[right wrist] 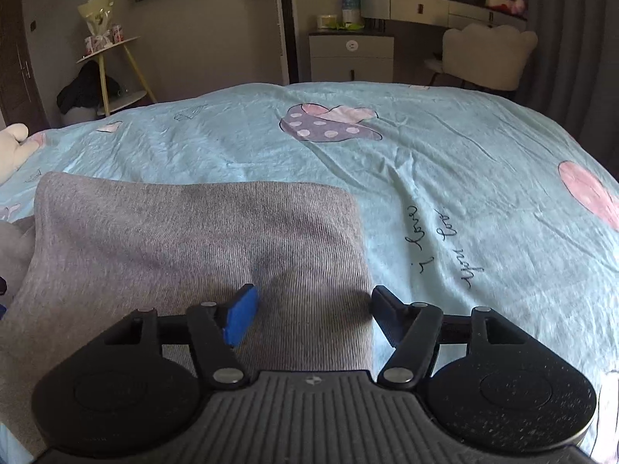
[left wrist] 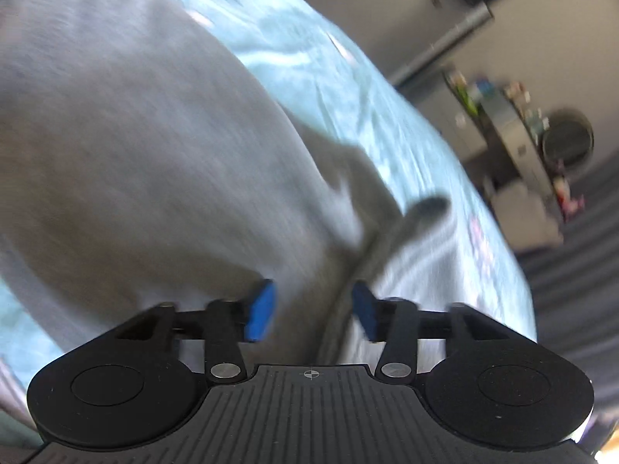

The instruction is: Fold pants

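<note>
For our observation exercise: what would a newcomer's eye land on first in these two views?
The grey pants lie folded across the near side of the turquoise bedsheet, under both open grippers. Next comes the sheet's purple spotted mushroom print, beyond the pants.

Left wrist view: heavy motion blur across the grey pants [left wrist: 135, 147] and bedspread [left wrist: 348, 96], background furniture smeared; only the tongs [left wrist: 313, 311] are sharp. Right wrist view: crisp, knit weave readable. Dim, soft indoor light in both, no glare. Tongs [right wrist: 313, 315] cast a soft shadow on the cloth. Fisheye bends the bed edge, dark vignette at 10 and 2 o'clock corners.
</note>
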`<state>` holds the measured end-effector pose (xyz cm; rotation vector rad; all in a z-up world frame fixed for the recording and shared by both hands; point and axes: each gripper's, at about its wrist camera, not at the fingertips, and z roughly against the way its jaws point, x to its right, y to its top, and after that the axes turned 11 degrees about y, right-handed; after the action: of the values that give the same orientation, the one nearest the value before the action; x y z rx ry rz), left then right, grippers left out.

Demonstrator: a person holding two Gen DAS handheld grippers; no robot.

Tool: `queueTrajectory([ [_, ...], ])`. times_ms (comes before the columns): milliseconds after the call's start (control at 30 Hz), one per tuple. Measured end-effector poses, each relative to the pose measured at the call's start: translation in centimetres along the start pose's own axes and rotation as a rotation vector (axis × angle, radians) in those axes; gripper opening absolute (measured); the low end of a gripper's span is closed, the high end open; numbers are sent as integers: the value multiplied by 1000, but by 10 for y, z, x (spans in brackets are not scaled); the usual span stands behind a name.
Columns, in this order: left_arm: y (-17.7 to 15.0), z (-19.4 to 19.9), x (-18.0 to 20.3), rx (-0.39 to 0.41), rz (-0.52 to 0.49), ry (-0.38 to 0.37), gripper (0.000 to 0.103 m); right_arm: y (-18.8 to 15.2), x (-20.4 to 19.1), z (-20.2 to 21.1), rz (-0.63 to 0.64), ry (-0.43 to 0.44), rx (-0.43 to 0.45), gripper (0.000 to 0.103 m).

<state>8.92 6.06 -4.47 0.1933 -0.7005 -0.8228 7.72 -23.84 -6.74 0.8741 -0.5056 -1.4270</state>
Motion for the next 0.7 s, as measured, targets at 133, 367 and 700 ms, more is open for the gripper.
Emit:
queueTrajectory([
  [133, 23, 33, -42, 106, 120, -28, 82, -5, -3, 20, -32, 41, 4, 69],
  [367, 53, 68, -131, 245, 198, 79, 86, -20, -13, 34, -64, 128, 5, 81],
  [700, 82, 55, -212, 232, 399, 16, 83, -20, -17, 14, -28, 143, 24, 91],
])
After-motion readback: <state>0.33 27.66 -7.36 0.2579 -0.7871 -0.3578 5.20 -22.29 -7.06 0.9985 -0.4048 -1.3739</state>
